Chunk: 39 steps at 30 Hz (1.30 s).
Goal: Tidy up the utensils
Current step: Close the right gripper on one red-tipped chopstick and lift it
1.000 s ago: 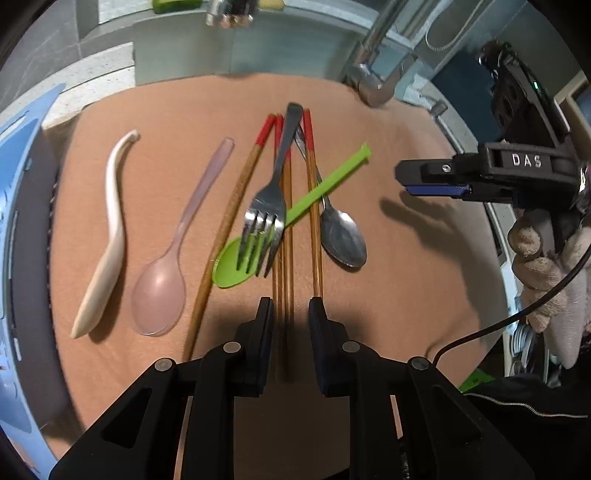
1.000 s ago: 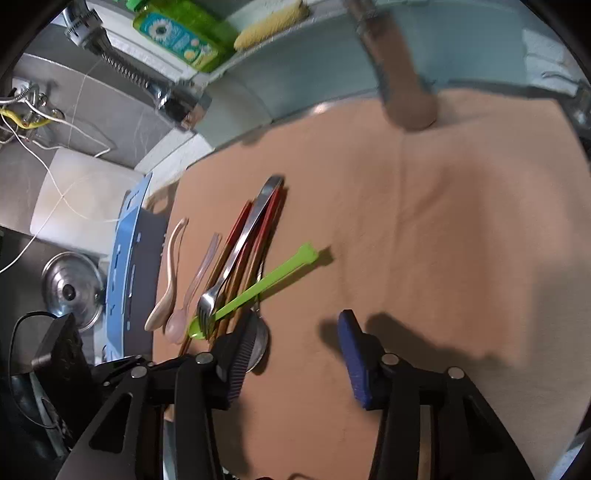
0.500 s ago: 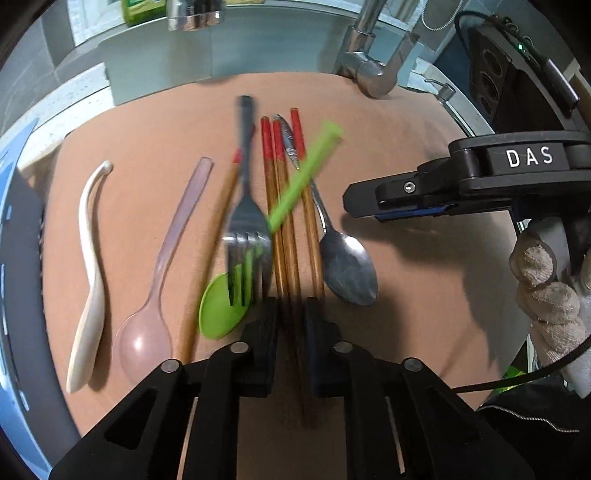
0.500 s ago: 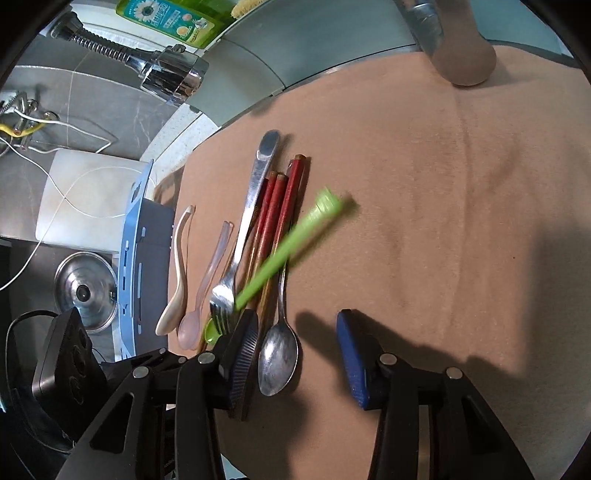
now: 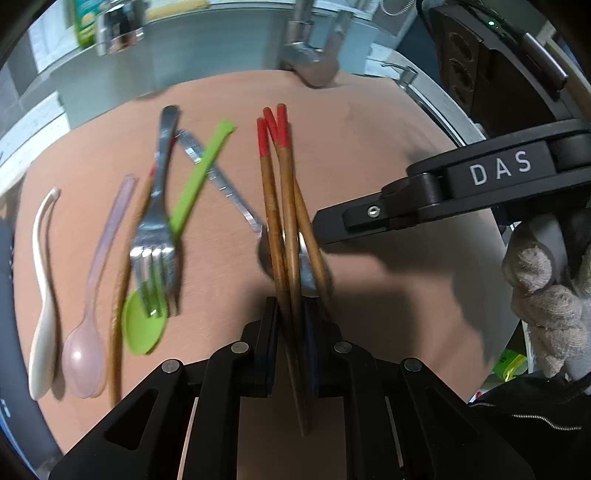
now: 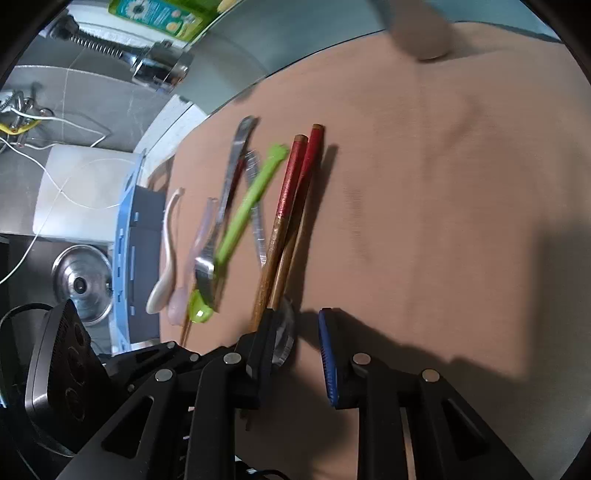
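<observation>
My left gripper (image 5: 290, 317) is shut on three red-tipped wooden chopsticks (image 5: 275, 192) and holds them just above the tan mat (image 5: 388, 122), over a metal spoon (image 5: 221, 184). To their left lie a metal fork (image 5: 157, 221), a green spoon (image 5: 192, 199), a fourth chopstick (image 5: 118, 325), a pink spoon (image 5: 92, 295) and a white spoon (image 5: 42, 280). My right gripper (image 6: 295, 336) is open and empty, just right of the chopsticks (image 6: 288, 221); its finger (image 5: 354, 221) shows in the left wrist view.
A blue and grey tray (image 6: 129, 258) stands at the mat's left edge, with a pot lid (image 6: 83, 284) beyond it. A faucet (image 5: 314, 62) and a sink edge lie at the far side. A green bottle (image 6: 166, 16) stands behind.
My left gripper has lifted the three chopsticks and moved them right, clear of the fork and green spoon, which shifted left. My right gripper has come closer.
</observation>
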Motion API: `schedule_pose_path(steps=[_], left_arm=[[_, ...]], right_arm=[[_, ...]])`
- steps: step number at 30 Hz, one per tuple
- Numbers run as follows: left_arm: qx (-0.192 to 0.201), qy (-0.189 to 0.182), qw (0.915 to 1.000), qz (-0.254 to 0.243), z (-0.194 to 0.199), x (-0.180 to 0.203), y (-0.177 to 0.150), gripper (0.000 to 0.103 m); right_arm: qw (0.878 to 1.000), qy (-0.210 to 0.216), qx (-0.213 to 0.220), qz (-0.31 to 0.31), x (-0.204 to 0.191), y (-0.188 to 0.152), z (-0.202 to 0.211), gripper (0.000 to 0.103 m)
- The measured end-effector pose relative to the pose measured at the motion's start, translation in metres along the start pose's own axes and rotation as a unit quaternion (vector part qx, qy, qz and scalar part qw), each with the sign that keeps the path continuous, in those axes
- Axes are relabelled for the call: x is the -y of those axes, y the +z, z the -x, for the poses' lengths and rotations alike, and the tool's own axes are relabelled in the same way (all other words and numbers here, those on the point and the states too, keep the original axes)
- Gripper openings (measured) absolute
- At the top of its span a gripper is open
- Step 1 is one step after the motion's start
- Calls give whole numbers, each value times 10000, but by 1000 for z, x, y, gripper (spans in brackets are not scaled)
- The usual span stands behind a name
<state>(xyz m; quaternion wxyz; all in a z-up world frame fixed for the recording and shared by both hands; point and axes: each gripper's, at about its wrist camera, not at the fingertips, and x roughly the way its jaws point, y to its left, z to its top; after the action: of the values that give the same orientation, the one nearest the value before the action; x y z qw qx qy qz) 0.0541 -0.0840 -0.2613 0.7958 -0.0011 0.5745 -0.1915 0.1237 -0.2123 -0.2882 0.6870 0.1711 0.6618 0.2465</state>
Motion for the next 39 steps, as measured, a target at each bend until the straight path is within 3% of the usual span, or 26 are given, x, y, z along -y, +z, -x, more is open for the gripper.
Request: schedule_pose_path(steps=[7,15,26,32,36,39], left_arm=[[-63,-453,9990,0,-14,32,17,8],[-4,-331,9994,40,3,25,15,9],[60,-242,9997,4,22,14,18,9],[37,-58,9998,-167,9,17,35,11],[12,45,9997,-233,4,16,39,11],[-3,114,9994,-313,1,17,42,11]], right_arm=[[9992,-162,310,-171,28,-3,34,21],[9982,7,462,-372,42,-1,47,22],[9987,3,379,-333,30,16,22,22],[9969,594,433,-295,14,29,13,22],[9971,520,487,-277,15,25,19,22],[9979,166,558,-285,21,18,26,22]])
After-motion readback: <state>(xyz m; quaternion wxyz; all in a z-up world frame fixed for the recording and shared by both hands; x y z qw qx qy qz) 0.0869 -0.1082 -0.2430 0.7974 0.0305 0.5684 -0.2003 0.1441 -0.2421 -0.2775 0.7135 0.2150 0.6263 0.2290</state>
